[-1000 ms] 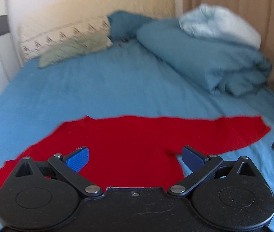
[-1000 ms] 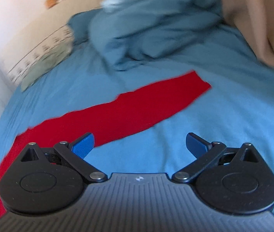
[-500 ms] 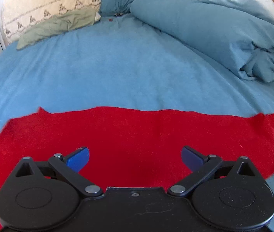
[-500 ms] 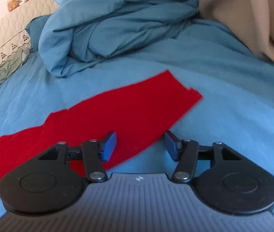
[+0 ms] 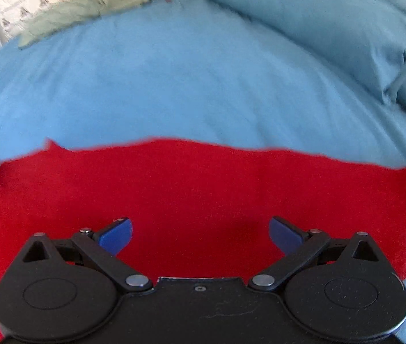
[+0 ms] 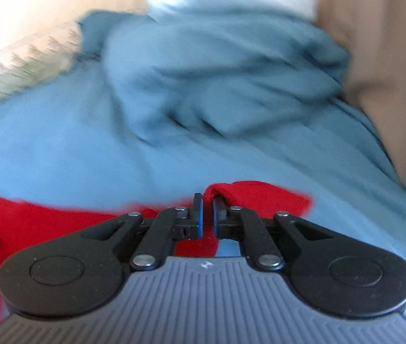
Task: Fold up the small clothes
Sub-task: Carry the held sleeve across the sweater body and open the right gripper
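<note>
- The red garment (image 5: 203, 189) lies spread flat on the blue bed (image 5: 174, 86), filling the left wrist view from about 9 o'clock across to 3 o'clock.
- The left gripper (image 5: 200, 233) hangs over the middle of the garment with its fingers (image 5: 115, 235) spread wide apart and nothing between them.
- The right gripper (image 6: 207, 215) is at the garment's end (image 6: 260, 195), and its fingers (image 6: 198, 212) are clenched on a raised fold of the red cloth at roughly 12 o'clock from the gripper body.
- A rumpled blue duvet (image 6: 217, 86) is heaped toward 12 o'clock in the right wrist view, with a beige curtain (image 6: 374, 57) at 2 o'clock. Both are well apart from the garment.
- Likely step: lifting this end to carry it over the rest of the cloth.
- Risk: the pinch looks shallow, taken close to the edge. A quick pull could slip the cloth out, and the end would drop crooked.
- Risk: the free left gripper pins nothing. Dragging the held end may slide the whole garment along the bed instead of folding it.
- Risk: soft bedding under the cloth can bunch up, so creases may get folded in.
- The right wrist view is blurred, so I cannot tell how many layers are gripped.
</note>
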